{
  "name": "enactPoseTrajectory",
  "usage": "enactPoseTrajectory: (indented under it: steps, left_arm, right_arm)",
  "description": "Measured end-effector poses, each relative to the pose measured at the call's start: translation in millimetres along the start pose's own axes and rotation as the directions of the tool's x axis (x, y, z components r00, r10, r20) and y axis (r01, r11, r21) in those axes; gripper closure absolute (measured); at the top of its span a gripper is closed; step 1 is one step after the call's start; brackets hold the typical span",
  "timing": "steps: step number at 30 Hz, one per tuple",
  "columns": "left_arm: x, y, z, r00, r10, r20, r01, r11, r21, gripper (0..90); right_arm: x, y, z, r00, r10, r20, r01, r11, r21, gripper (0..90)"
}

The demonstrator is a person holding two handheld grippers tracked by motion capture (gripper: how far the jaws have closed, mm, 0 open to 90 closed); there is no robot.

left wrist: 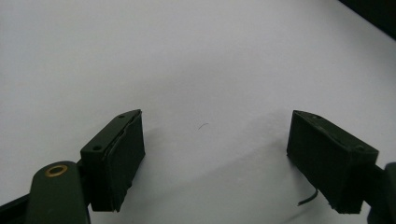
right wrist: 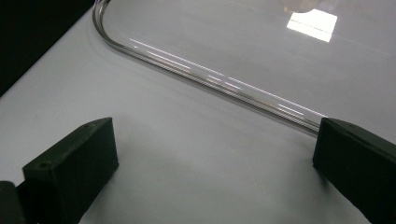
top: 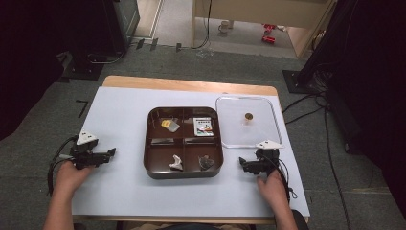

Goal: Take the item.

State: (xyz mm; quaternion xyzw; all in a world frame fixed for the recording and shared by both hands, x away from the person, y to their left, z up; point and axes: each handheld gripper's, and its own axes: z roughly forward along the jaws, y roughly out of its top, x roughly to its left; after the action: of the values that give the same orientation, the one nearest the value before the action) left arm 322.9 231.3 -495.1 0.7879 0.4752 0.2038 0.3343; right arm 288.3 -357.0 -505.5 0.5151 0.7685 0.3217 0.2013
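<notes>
- Two grippers rest on the table: my left gripper point(top: 111, 152) far left of the brown tray point(top: 148, 143), my right gripper point(top: 242, 164) near the clear lid point(top: 274, 125).
- Left gripper view: jaws wide apart over bare table point(left wrist: 196, 60).
- Right gripper view: jaws apart, empty, lid rim just beyond; I judge grasping that rim comes next.

The left gripper point(top: 111, 152) and right gripper point(top: 242, 164) are held low, jaws spread wide, nothing gripped.
</notes>
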Motion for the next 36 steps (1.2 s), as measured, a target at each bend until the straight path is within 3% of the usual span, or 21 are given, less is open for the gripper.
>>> enactPoseTrajectory:
  steps: [29, 34, 36]
  left_arm:
    - [-0.7, 0.7, 0.3, 0.9999, -0.007, -0.007, 0.007, 1.0, 0.001, 18.8]
    - [-2.0, 4.6, 0.4, 0.9998, -0.016, -0.015, 0.017, 0.9995, 0.028, 19.4]
    - [-2.8, 8.6, 0.4, 0.9996, -0.016, -0.021, 0.017, 0.998, 0.061, 19.8]
  right_arm:
    - [0.1, 0.1, 0.1, 1.0, 0.004, -0.001, -0.004, 1.0, 0.0, 0.0]
    - [0.0, 0.1, 0.1, 1.0, 0.005, -0.001, -0.005, 1.0, 0.001, 0.0]
    - [0.1, 0.0, 0.0, 1.0, 0.004, 0.0, -0.004, 1.0, 0.0, 0.0]
